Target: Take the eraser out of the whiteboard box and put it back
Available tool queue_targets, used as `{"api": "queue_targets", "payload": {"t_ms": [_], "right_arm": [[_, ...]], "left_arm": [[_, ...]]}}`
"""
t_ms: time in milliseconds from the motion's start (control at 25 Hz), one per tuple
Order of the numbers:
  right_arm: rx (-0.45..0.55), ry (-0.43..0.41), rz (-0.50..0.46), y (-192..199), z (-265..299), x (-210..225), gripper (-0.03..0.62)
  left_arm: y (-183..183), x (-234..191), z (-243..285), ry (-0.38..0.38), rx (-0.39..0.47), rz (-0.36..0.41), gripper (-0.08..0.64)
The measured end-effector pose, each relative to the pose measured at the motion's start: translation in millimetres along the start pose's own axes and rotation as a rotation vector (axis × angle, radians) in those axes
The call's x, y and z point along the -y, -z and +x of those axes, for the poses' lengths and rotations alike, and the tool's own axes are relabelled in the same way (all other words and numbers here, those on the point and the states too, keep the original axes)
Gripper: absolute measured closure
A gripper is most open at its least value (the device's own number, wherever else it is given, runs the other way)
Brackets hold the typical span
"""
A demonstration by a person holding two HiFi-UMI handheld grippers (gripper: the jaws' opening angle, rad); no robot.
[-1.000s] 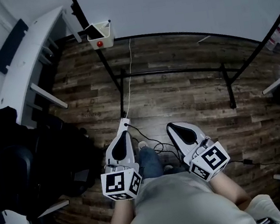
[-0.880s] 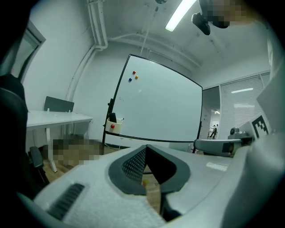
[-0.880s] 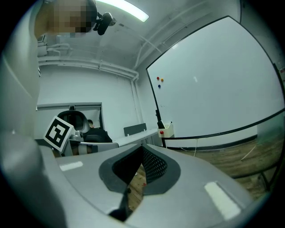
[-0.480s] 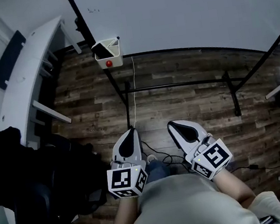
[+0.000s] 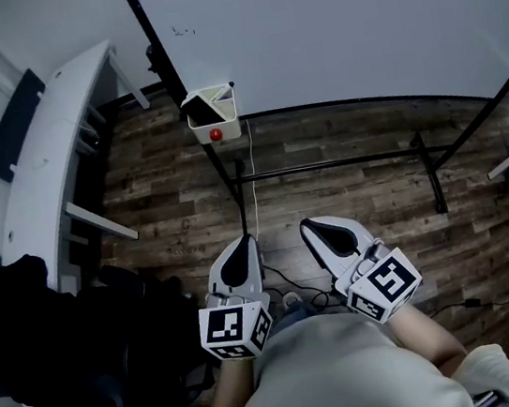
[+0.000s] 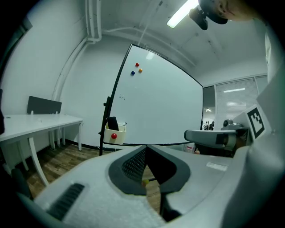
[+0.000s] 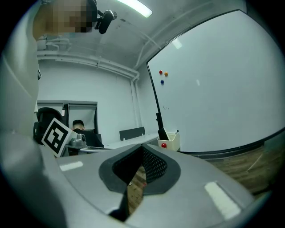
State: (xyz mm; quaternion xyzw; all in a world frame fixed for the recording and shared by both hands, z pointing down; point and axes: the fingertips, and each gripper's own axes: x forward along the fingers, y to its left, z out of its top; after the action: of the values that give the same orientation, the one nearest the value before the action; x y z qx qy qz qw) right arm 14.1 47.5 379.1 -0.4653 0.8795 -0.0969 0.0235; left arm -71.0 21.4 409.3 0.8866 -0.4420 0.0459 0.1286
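The whiteboard box [image 5: 214, 109] is a cream tray fixed to the board's left post, with a red magnet [image 5: 216, 134] on its front. The black eraser [image 5: 202, 108] stands upright inside it. The box [image 6: 115, 133] and eraser [image 6: 112, 123] show far ahead in the left gripper view, and the box [image 7: 171, 140] also in the right gripper view. My left gripper [image 5: 242, 243] and right gripper [image 5: 309, 227] hang side by side near my body, well short of the box. Both are shut with nothing between the jaws.
The big whiteboard [image 5: 332, 25] stands on a black frame [image 5: 334, 165] over wood flooring. A white desk [image 5: 48, 124] runs along the left, with a dark chair [image 5: 58, 350] beside me. Cables [image 5: 296, 294] lie on the floor near my feet.
I have moved closer to the whiteboard, so the box sits lower and a little further right in the head view. Both grippers came along, still shut and empty.
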Motion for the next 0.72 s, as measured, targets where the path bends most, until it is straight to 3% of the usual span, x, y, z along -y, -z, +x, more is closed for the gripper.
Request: {"api": "queue_targets", "payload": {"t_ms": [240,720], "right_arm": [[0.028,-0.009,-0.010,-8.6,35.0,-1.3,0.588],[0.018,-0.043,-0.024,-17.0,79.5,7.0,0.588]], "left_arm": [[-8.1,-25.7,12.1,0.023,-0.002,0.019,0.555],[-11.9,-53.2,29.3,-0.007,-0.012,0.006,0.555]]}}
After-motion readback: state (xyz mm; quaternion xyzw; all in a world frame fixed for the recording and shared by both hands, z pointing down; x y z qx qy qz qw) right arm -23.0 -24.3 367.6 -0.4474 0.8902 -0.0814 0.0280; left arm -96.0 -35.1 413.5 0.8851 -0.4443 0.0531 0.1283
